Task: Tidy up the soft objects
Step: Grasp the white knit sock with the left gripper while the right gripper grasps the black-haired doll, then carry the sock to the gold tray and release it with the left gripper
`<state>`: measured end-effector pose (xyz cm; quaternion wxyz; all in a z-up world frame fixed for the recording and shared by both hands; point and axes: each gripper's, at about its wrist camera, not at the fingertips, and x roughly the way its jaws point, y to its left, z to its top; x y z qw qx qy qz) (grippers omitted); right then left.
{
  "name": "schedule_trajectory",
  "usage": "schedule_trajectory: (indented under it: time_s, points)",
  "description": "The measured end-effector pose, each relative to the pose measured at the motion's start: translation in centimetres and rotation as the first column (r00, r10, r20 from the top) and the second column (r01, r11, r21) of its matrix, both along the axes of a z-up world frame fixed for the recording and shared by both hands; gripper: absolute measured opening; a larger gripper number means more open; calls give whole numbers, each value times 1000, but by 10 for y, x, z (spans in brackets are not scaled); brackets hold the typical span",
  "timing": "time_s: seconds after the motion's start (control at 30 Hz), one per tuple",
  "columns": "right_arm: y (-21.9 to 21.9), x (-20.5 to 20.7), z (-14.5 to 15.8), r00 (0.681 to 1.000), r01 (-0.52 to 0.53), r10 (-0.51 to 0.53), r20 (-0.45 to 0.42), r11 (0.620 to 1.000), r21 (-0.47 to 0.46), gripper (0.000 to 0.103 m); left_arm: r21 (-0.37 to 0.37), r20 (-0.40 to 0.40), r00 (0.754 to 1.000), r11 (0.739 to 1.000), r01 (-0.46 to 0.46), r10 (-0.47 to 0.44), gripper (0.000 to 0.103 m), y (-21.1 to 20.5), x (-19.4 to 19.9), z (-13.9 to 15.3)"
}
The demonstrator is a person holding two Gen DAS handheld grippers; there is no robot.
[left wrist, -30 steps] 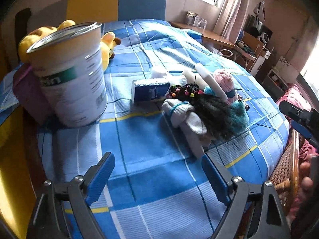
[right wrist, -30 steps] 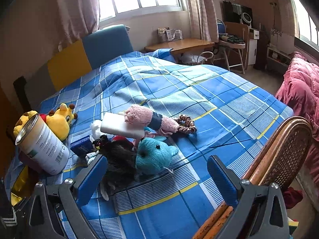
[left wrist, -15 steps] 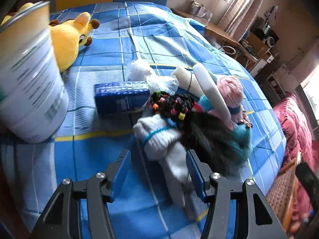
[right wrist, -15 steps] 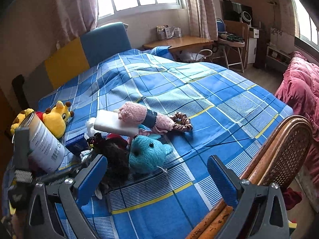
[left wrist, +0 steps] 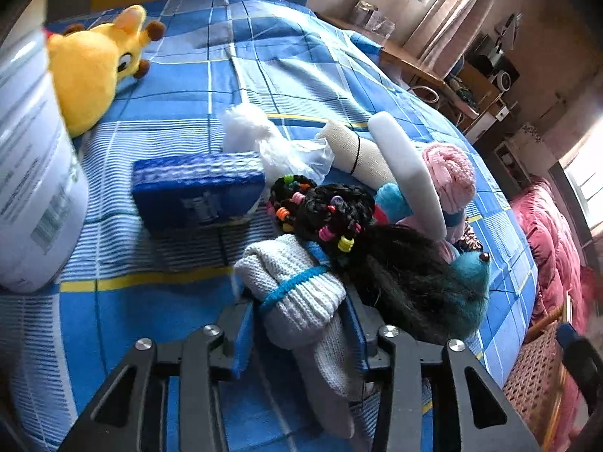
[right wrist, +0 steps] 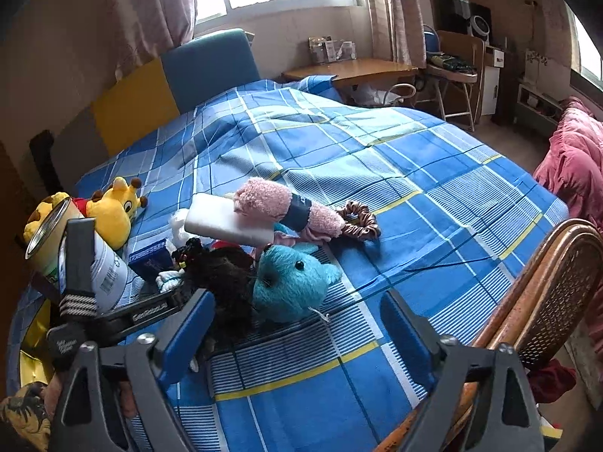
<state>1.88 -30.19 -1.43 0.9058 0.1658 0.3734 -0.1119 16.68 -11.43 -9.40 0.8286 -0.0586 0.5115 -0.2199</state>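
A pile of soft things lies on the blue plaid bed. A white knit sock bundle [left wrist: 297, 297] tied with a blue band sits between the fingers of my left gripper [left wrist: 301, 324], which has closed in on its sides. Beside it lie a black wig with coloured beads [left wrist: 339, 226], a teal plush [left wrist: 471, 275], a pink rolled sock [left wrist: 450, 165] and a white foam piece [left wrist: 410, 173]. My right gripper [right wrist: 297, 324] is open and empty, above the bed just in front of the teal plush [right wrist: 294, 282]. The left gripper's body [right wrist: 143, 309] shows at the left of the right wrist view.
A large white tin [left wrist: 30, 173] stands at the left, a yellow giraffe plush [left wrist: 94, 64] behind it. A blue box [left wrist: 196, 192] and a clear bag of cotton [left wrist: 271, 139] lie mid-bed. A brown scrunchie [right wrist: 358, 220] lies to the right. A wicker chair [right wrist: 546, 301] stands at the bed's edge.
My left gripper has moved forward to the pile and narrowed its fingers around the white sock bundle. My right gripper has stayed nearly still and open.
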Motion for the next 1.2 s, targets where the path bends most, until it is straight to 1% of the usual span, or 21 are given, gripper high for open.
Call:
schedule_trajectory:
  time_s: [0.07, 0.17, 0.23, 0.33, 0.43, 0.5, 0.53, 0.57, 0.6, 0.63, 0.7, 0.73, 0.77, 0.8, 0.87, 0.9, 0.93, 0.97, 1.03, 1.13, 1.2]
  points:
    - [1, 1, -1, 1000, -7, 7, -8, 1000, -4, 81, -17, -2, 1000, 1000, 1, -1, 39, 12, -7, 1]
    - [4, 4, -1, 999, -33, 33, -25, 999, -5, 76, -13, -1, 1000, 1000, 12, -12, 39, 34, -20, 5]
    - [8, 9, 2, 997, -75, 75, -31, 997, 6, 71, -19, -25, 1000, 1000, 18, -19, 39, 49, -28, 7]
    - [23, 22, 10, 981, -189, 190, -34, 982, 13, 70, -25, -50, 998, 999, 33, -34, 39, 72, -45, 12]
    - [53, 43, 13, 933, -354, 351, -73, 935, -20, 70, -10, -61, 997, 999, 38, -38, 39, 94, -62, 15]
    - [78, 61, 6, 885, -455, 445, -138, 889, -46, 70, 31, -51, 998, 999, 37, -35, 39, 101, -69, 13]
    - [88, 69, 1, 867, -484, 470, -165, 874, -56, 64, 39, -50, 998, 999, 32, -30, 39, 102, -69, 10]
    - [97, 77, -4, 852, -505, 485, -196, 861, -60, 57, 31, -49, 998, 999, 26, -25, 40, 103, -69, 8]
    - [109, 91, -13, 829, -530, 503, -246, 846, -56, 54, 27, -44, 999, 999, 18, -17, 40, 103, -70, 7]
    - [115, 99, -20, 819, -539, 507, -269, 841, -53, 51, 28, -41, 999, 1000, 14, -12, 41, 102, -70, 7]
    - [125, 118, -36, 800, -546, 506, -323, 837, -41, 48, 32, -39, 999, 999, 5, -4, 45, 100, -70, 3]
    - [130, 129, -48, 785, -549, 508, -354, 836, -19, 45, 26, -52, 999, 1000, -2, 4, 46, 100, -70, 0]
    - [133, 136, -56, 775, -552, 510, -373, 834, -6, 42, 13, -72, 997, 1000, -9, 10, 46, 100, -69, -4]
    - [136, 143, -70, 764, -548, 499, -408, 836, -4, 39, 0, -73, 997, 1000, -27, 27, 48, 101, -70, -6]
    - [133, 150, -88, 767, -516, 453, -455, 856, -17, 28, 6, -59, 998, 999, -34, 34, 48, 101, -73, -6]
    - [130, 151, -93, 777, -504, 452, -438, 864, -1, 28, 7, -53, 998, 999, -34, 34, 46, 100, -73, -6]
    - [127, 150, -92, 786, -499, 457, -415, 866, 8, 28, 4, -41, 999, 999, -36, 36, 42, 100, -75, -7]
    - [122, 150, -94, 791, -489, 462, -401, 871, 38, 28, 4, -37, 999, 999, -36, 36, 41, 100, -75, -6]
    - [115, 148, -96, 796, -485, 479, -370, 871, 84, 29, 13, -16, 999, 999, -38, 38, 35, 101, -79, -1]
    - [109, 144, -98, 802, -485, 495, -336, 866, 120, 29, 26, 44, 998, 999, -42, 41, 34, 105, -90, 14]
    - [114, 145, -98, 799, -492, 494, -343, 865, 100, 29, 34, 82, 996, 998, -48, 45, 34, 111, -99, 27]
